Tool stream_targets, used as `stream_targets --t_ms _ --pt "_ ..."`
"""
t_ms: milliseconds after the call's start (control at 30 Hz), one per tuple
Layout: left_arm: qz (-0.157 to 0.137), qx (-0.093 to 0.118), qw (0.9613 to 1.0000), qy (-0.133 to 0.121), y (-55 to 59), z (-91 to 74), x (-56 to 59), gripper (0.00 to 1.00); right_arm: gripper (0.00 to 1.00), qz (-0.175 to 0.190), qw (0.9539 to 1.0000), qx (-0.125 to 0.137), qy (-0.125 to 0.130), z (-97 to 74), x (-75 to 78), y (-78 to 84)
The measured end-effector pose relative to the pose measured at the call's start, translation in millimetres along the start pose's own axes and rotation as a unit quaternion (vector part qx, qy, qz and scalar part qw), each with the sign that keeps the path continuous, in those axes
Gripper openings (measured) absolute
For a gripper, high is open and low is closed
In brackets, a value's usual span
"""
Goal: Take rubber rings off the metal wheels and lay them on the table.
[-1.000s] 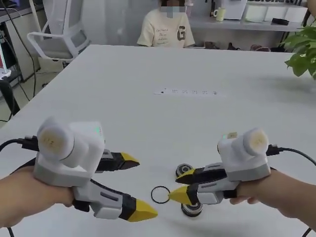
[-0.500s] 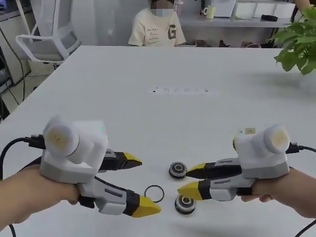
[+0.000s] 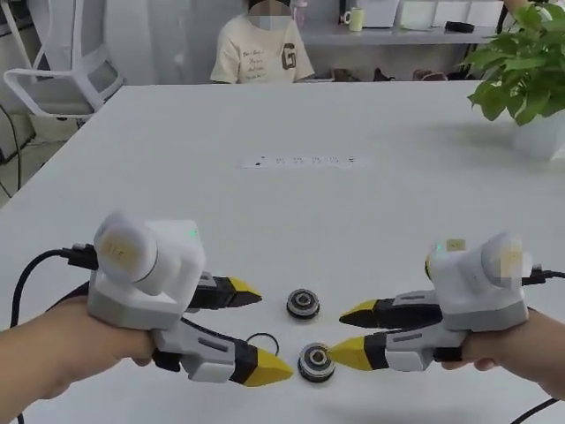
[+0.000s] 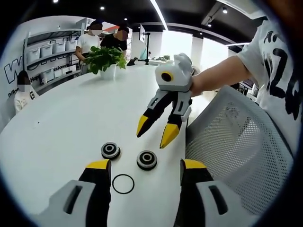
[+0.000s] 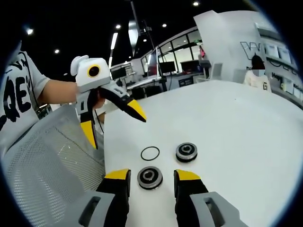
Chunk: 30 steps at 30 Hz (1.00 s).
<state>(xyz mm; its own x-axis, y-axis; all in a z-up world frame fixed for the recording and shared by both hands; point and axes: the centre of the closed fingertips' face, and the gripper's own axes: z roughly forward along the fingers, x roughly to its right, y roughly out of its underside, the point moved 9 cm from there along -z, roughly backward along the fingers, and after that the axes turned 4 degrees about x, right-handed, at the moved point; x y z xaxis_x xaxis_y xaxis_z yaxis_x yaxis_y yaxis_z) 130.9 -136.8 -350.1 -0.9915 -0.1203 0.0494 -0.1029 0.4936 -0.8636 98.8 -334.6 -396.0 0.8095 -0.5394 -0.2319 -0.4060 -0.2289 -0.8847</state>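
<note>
Two small metal wheels with dark rims lie on the white table [image 3: 371,221]: one wheel [image 3: 303,303] farther off, the other wheel [image 3: 316,361] near the front edge. A thin black rubber ring [image 3: 262,339] lies flat left of them, partly behind a jaw of my left gripper [image 3: 263,332], which is open and empty. My right gripper [image 3: 339,333] is open too, its tips just right of the near wheel. In the left gripper view the ring [image 4: 123,184] lies between the jaws, with both wheels [image 4: 110,150] [image 4: 147,160] beyond. In the right gripper view one wheel [image 5: 149,177] sits between the jaws.
A person [image 3: 260,53] sits at the table's far end. A potted plant [image 3: 516,66] stands at the back right, and a thin white strip [image 3: 296,162] lies mid-table. An office chair [image 3: 53,84] is off the left edge. A grey mesh chair back [image 4: 236,142] sits close behind the near edge.
My right gripper has drawn back to the right, uncovering the near wheel. My left gripper has edged over the ring. The head camera has shifted.
</note>
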Motion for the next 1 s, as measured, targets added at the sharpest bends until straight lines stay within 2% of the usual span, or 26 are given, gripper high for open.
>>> stream_targets --t_ms 333,733,1000 --pt "0.003 -0.007 0.9999 0.011 -0.2 17.7 1.1 0.51 0.35 -0.009 0.9999 -0.01 -0.005 2.3 -1.4 14.5" --pt "-0.001 -0.028 0.9994 0.02 12.7 32.2 0.5 0.44 0.31 -0.014 0.9997 -0.015 -0.009 10.7 -1.6 26.7" --pt "-0.002 -0.036 0.9989 0.029 15.5 41.7 2.5 0.4 0.27 -0.016 0.9998 -0.013 -0.008 15.6 -0.3 30.9"
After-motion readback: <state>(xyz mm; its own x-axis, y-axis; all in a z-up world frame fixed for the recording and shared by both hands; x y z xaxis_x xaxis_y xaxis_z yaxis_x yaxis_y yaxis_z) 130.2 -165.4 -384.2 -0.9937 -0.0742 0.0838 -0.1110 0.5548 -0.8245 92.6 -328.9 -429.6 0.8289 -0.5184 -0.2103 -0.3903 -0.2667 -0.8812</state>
